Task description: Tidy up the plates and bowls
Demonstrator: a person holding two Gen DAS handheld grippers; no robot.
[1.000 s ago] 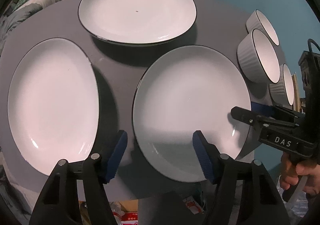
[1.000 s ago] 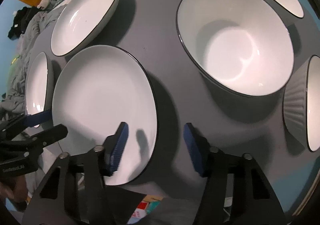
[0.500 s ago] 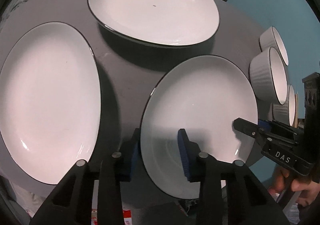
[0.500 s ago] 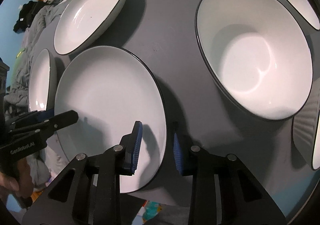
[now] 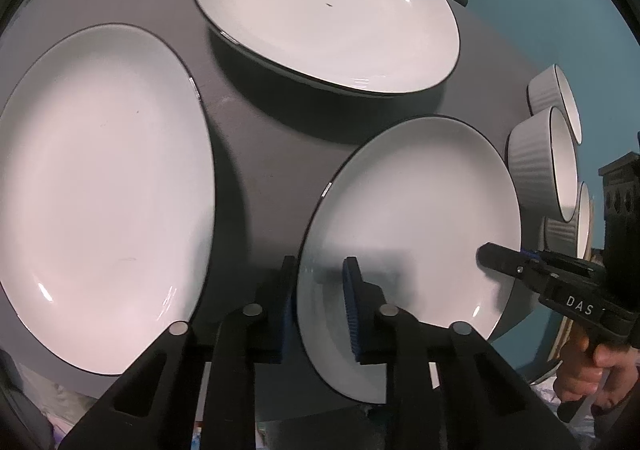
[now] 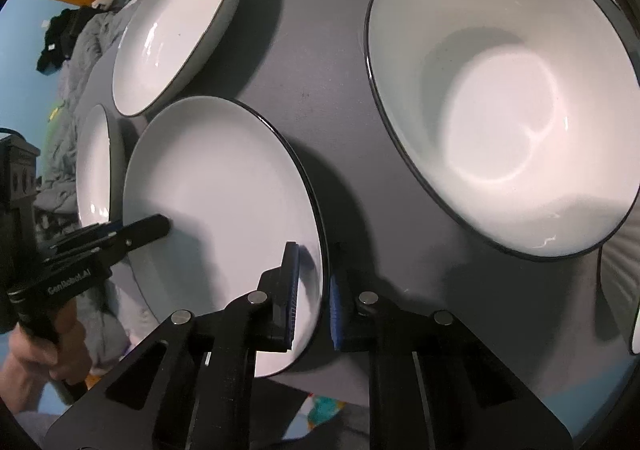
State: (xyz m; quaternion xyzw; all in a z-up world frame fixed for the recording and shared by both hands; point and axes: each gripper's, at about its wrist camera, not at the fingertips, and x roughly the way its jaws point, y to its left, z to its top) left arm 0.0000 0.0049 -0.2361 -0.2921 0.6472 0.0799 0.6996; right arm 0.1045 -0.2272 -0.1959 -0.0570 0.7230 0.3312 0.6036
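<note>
A white deep plate with a dark rim (image 5: 412, 218) (image 6: 216, 202) lies at the near edge of the round grey table (image 5: 260, 154). My left gripper (image 5: 320, 306) straddles its left rim, one pad under the edge and one over the inside. Its jaws are closing, and a thin gap still shows at the inner pad. My right gripper (image 6: 314, 290) straddles the opposite rim, its jaws closing with both pads against the edge. Each gripper also shows in the other's view: the right gripper (image 5: 496, 256) and the left gripper (image 6: 152, 228).
A large white plate (image 5: 100, 190) (image 6: 94, 166) lies to the left and another plate (image 5: 328, 10) (image 6: 176, 22) at the far side. A big white bowl (image 6: 500, 98) sits right of the held plate. Ribbed small bowls (image 5: 540, 166) line the right edge. A hand (image 5: 580, 366) holds the right gripper.
Both grippers' jaws have narrowed from wide apart to close around the near plate's rims. The left gripper has moved in and down over the plate's left edge.
</note>
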